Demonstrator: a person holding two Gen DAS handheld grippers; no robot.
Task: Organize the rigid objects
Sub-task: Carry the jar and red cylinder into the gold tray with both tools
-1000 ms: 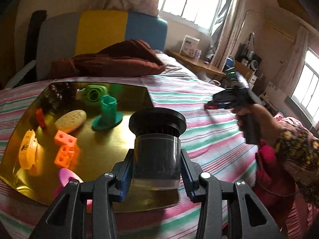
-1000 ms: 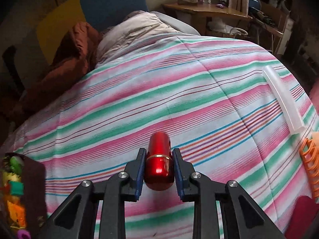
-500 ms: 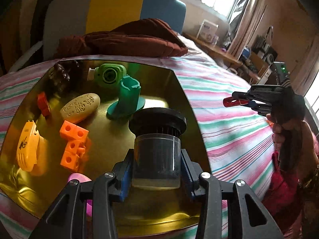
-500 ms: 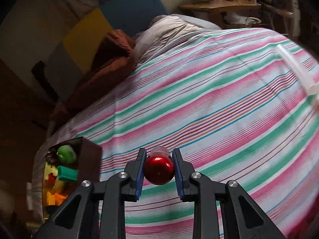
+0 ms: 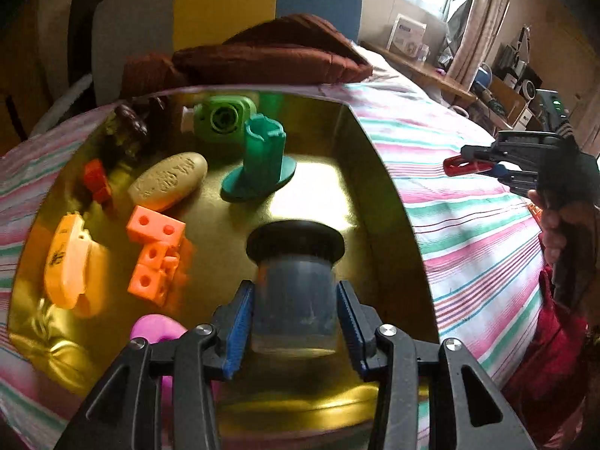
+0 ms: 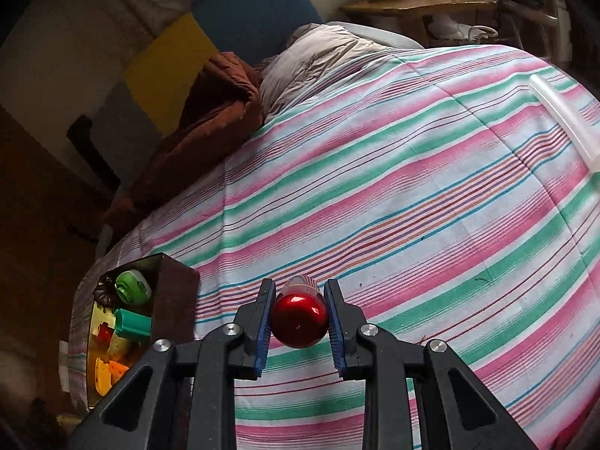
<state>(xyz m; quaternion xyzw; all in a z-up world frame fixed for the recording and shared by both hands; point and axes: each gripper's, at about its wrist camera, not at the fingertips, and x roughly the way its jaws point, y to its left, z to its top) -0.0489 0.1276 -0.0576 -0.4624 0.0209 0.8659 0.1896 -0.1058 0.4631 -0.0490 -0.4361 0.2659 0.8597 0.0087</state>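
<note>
My left gripper (image 5: 294, 322) is shut on a clear jar with a black lid (image 5: 294, 281), held over the gold-lined box (image 5: 378, 172). In the box lie a teal stand (image 5: 260, 161), a green round toy (image 5: 223, 120), a beige oval (image 5: 168, 182), orange blocks (image 5: 153, 255), a yellow-orange piece (image 5: 69, 262) and a pink piece (image 5: 157, 332). My right gripper (image 6: 299, 318) is shut on a red metallic capsule (image 6: 299, 318), above the striped bedspread; it shows at the right of the left wrist view (image 5: 476, 167). The box appears at the lower left of the right wrist view (image 6: 176, 292).
A brown blanket (image 5: 270, 60) and a grey pillow (image 6: 318, 60) lie at the head of the bed. A translucent tube (image 6: 562, 116) lies on the bedspread (image 6: 412, 206) at the far right. A wooden desk (image 6: 420, 3) stands behind the bed.
My left gripper has moved with the jar further over the box. My right gripper has swung left with the red capsule, bringing the box nearer in its view.
</note>
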